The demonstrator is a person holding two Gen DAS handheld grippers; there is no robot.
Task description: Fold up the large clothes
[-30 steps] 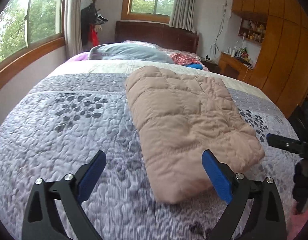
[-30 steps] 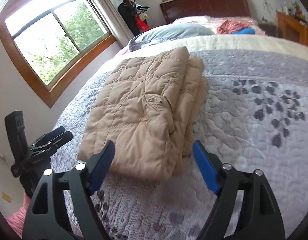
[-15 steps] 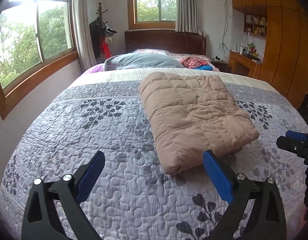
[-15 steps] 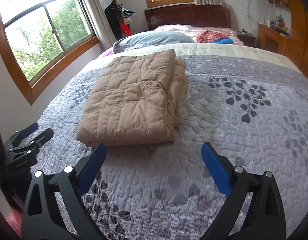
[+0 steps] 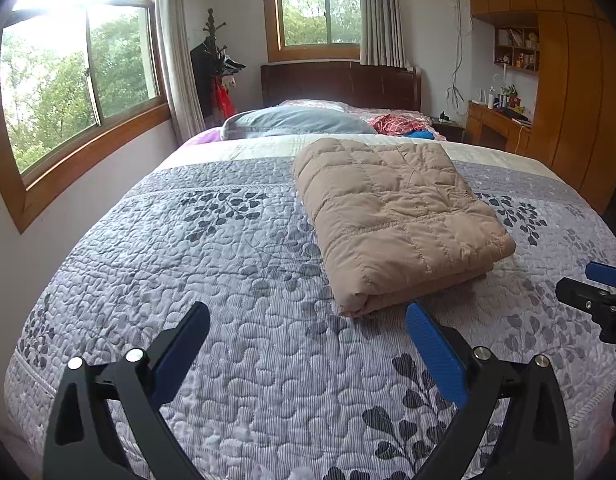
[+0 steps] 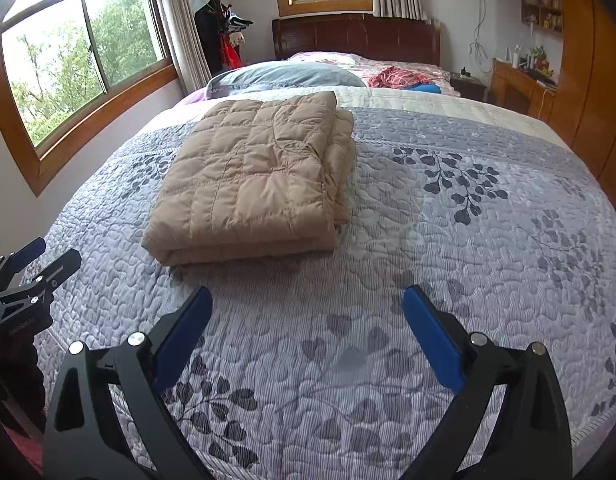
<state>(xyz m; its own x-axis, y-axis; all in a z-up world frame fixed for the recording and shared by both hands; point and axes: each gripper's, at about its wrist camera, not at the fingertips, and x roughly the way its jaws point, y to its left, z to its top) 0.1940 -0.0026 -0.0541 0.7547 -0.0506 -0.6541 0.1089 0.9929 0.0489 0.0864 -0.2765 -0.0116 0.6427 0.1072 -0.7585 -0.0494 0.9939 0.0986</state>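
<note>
At the left, the left gripper (image 5: 308, 328) hangs above the near end of the bed's quilt (image 5: 227, 264), its blue fingers (image 5: 436, 352) spread wide and holding nothing. In the middle of the bed lies the folded tan jacket (image 5: 396, 212), a neat padded rectangle resting flat on the quilt, well clear of both tools. To the right, the right gripper (image 6: 303, 312) is likewise spread wide and empty above the quilt, the jacket (image 6: 251, 176) ahead of it, toward its left.
</note>
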